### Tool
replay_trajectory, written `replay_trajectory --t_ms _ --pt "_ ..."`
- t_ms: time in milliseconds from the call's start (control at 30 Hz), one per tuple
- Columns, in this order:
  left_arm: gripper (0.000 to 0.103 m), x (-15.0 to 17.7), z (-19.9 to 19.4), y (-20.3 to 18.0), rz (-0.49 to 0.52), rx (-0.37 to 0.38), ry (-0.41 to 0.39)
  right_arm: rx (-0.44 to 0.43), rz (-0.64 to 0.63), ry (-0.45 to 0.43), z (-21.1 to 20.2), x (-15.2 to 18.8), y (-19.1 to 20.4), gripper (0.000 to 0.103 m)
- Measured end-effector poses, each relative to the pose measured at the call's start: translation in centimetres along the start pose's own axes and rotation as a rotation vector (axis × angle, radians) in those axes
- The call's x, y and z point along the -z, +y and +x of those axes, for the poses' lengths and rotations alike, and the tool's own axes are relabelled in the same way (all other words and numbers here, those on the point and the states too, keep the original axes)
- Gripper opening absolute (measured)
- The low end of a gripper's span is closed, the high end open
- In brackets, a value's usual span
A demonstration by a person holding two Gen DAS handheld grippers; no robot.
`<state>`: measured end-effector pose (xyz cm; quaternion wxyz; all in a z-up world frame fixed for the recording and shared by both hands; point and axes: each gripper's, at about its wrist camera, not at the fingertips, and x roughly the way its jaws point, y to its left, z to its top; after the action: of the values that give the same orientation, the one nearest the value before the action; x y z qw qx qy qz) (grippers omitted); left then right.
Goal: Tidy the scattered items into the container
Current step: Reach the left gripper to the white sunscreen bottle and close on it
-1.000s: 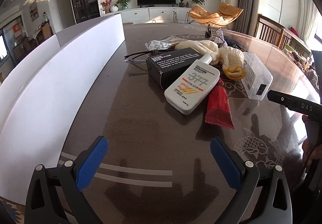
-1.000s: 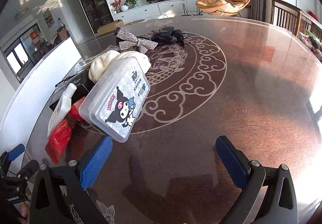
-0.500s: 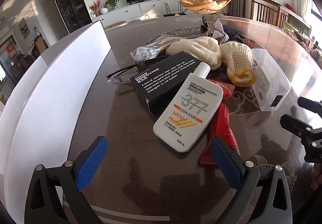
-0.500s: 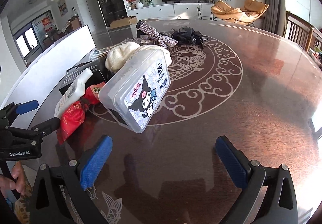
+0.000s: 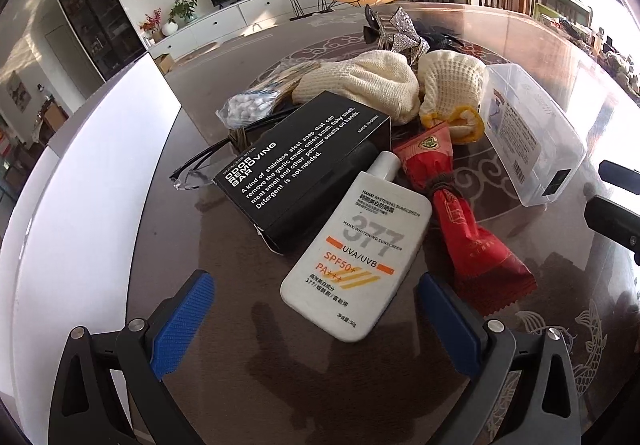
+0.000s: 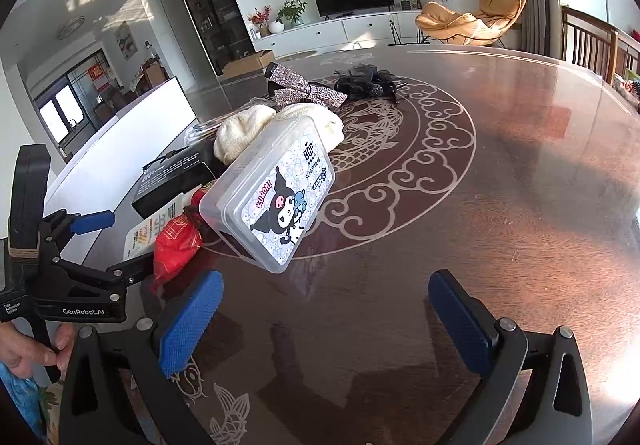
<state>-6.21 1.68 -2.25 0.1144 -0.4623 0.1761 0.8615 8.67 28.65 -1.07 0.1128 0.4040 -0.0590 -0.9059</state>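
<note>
At the far left of the left wrist view the white container (image 5: 80, 173) stands along the edge of the dark table (image 5: 224, 385), its wall beside the pile. Next to it lie clear glasses (image 5: 192, 175), partly under the black box (image 5: 304, 169), with a bag of white beads (image 5: 250, 109) behind them. The left gripper (image 5: 316, 309) hangs low over the table with its blue fingers (image 5: 182, 323) spread wide and nothing between them; the bottom end of the sunscreen bottle (image 5: 356, 253) lies just ahead of the gap, its neck resting against the black box. Right of the bottle a red packet (image 5: 468, 229) lies touching it, and behind that sit two cream knitted pieces (image 5: 368, 85), a sparkly bow (image 5: 400, 29) and a black hair piece (image 5: 440, 39). A clear plastic case (image 5: 528, 129) rests tilted at the right end of the pile, its lower end on the table. In the right wrist view the left gripper (image 6: 86, 241) shows at the left beside the packet (image 6: 176, 245), the case (image 6: 276, 193) leans up against the pile with a cartoon sticker facing the camera, and the right gripper (image 6: 324, 321) hovers just short of it, fingers (image 6: 188, 321) wide apart and holding nothing, over the patterned tabletop (image 6: 500, 205).
</note>
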Motion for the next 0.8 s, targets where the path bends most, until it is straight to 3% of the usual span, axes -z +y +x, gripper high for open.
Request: replay_trajectory --t_ms 233,367,533,600,667,800 --pt "0.103 -1.4 1.4 1.3 -0.045 0.205 0.107 -0.007 0.034 -0.029 -0.5 0.1 -0.6 0.102" --pt "0.103 -1.4 1.0 1.1 -0.048 0.205 0.102 -0.01 0.069 -0.05 -0.8 0.1 -1.2 0.102" --pt "0.103 -0.2 0.3 -0.2 -0.064 0.191 0.038 -0.012 0.089 -0.063 -1.0 0.1 -1.4 0.102" --pt "0.09 0.1 -0.6 -0.4 -0.067 0.19 0.024 -0.016 0.096 -0.073 -1.2 0.1 -1.5 0.102" --pt "0.055 0.6 -1.5 -0.2 -0.084 0.188 0.008 -0.023 0.103 -0.079 -1.3 0.1 -1.6 0.102" --pt "0.053 2.4 -2.4 0.3 -0.143 0.169 -0.005 -0.037 0.099 -0.077 -1.2 0.2 -1.5 0.102"
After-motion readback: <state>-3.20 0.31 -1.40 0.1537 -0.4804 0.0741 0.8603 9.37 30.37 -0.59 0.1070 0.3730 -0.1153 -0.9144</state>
